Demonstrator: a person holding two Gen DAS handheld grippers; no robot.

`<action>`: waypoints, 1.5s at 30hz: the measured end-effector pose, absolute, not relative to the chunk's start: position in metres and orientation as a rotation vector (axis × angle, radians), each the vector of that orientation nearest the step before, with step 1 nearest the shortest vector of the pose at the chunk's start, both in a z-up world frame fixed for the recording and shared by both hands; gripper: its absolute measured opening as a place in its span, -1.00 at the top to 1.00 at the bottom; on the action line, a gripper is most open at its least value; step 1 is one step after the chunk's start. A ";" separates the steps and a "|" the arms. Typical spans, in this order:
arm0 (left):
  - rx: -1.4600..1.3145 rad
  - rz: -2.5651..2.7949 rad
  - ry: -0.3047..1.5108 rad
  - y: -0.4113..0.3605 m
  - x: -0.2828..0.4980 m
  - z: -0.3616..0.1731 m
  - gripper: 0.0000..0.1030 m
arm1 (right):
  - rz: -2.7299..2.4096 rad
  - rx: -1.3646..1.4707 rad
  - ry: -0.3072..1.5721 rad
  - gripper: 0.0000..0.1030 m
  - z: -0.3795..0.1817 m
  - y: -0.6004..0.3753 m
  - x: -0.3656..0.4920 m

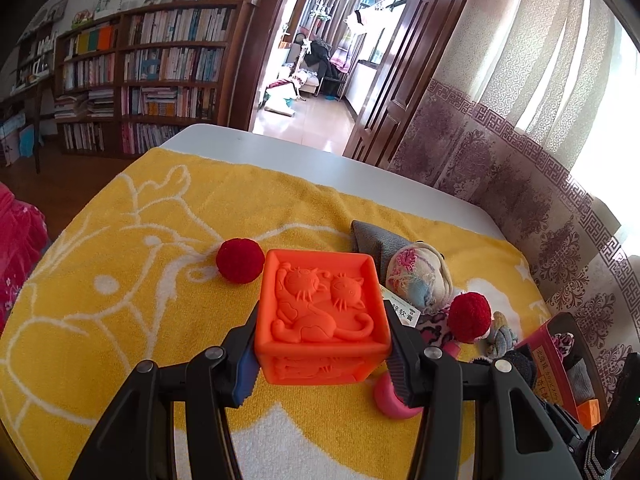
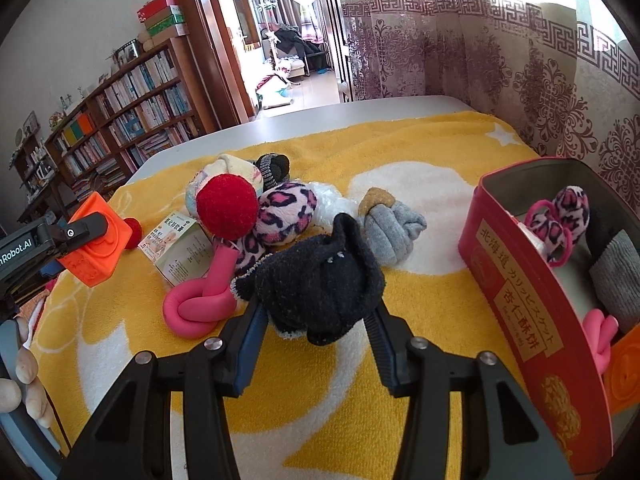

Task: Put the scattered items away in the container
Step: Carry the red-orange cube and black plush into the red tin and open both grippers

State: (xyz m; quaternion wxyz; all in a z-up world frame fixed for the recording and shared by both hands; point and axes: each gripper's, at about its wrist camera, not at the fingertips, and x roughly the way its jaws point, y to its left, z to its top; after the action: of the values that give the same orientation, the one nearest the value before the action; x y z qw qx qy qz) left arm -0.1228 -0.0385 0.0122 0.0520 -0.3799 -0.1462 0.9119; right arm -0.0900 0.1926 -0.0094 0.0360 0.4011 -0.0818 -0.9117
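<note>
The left tool [image 1: 322, 364] is clamped on an orange soft-rubber cube with cats moulded on its face [image 1: 322, 312], its two pads pressing the cube's opposite sides so the block sits level and lifted clear of the yellow terry towel with white drawings [image 1: 120, 280] that covers the white bench [image 1: 280, 148]. The right tool [image 2: 316, 340] grips a black fuzzy knitted sock [image 2: 320, 280] bunched between its fingers, apparently squeezed around the bulk so the limp fabric cannot slip. Both loads look bound for the red oval biscuit tin with gold lettering [image 2: 516, 280] standing at the right edge of the towel, which already holds a pink leopard-print sock, something grey and an orange piece. Left lying on the towel are a red woolly pom-pom ball [image 1: 239, 261], a second red pom-pom ball [image 2: 227, 207] resting against a pale knitted bundle, a knotted pink foam rod [image 2: 196, 308], a rolled grey sock with a mustard cuff [image 2: 390, 224] and a small green-and-white printed carton [image 2: 180, 248]. By my reckoning the sock is nearer the tin and has the shorter trip.
</note>
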 end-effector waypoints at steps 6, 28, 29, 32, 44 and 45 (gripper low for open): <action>-1.150 2.782 -0.436 -0.037 -0.102 0.016 -0.06 | -2.844 1.173 -0.231 -0.02 -0.003 0.193 -0.081; -1.061 2.718 -0.287 0.021 -0.055 0.036 -0.06 | -2.998 0.978 -0.297 -0.02 0.043 0.255 -0.001; -1.059 2.709 -0.277 0.026 -0.055 0.036 -0.06 | -3.009 0.972 -0.305 -0.02 0.046 0.261 0.002; -1.054 2.680 -0.245 0.041 -0.053 0.035 -0.06 | -3.048 0.951 -0.309 -0.02 0.052 0.274 0.010; -1.075 2.602 -0.169 0.078 -0.050 0.031 -0.06 | -3.162 0.926 -0.390 -0.02 0.062 0.331 0.033; -1.077 2.596 -0.164 0.080 -0.049 0.030 -0.06 | -3.168 0.934 -0.401 -0.02 0.062 0.337 0.035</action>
State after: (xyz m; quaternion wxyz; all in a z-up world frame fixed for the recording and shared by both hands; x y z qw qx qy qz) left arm -0.0488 0.0798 0.0301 0.1622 -0.3775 -0.0576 0.9099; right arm 0.0348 0.3369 0.0615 -0.0927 0.2794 -0.1199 -0.9481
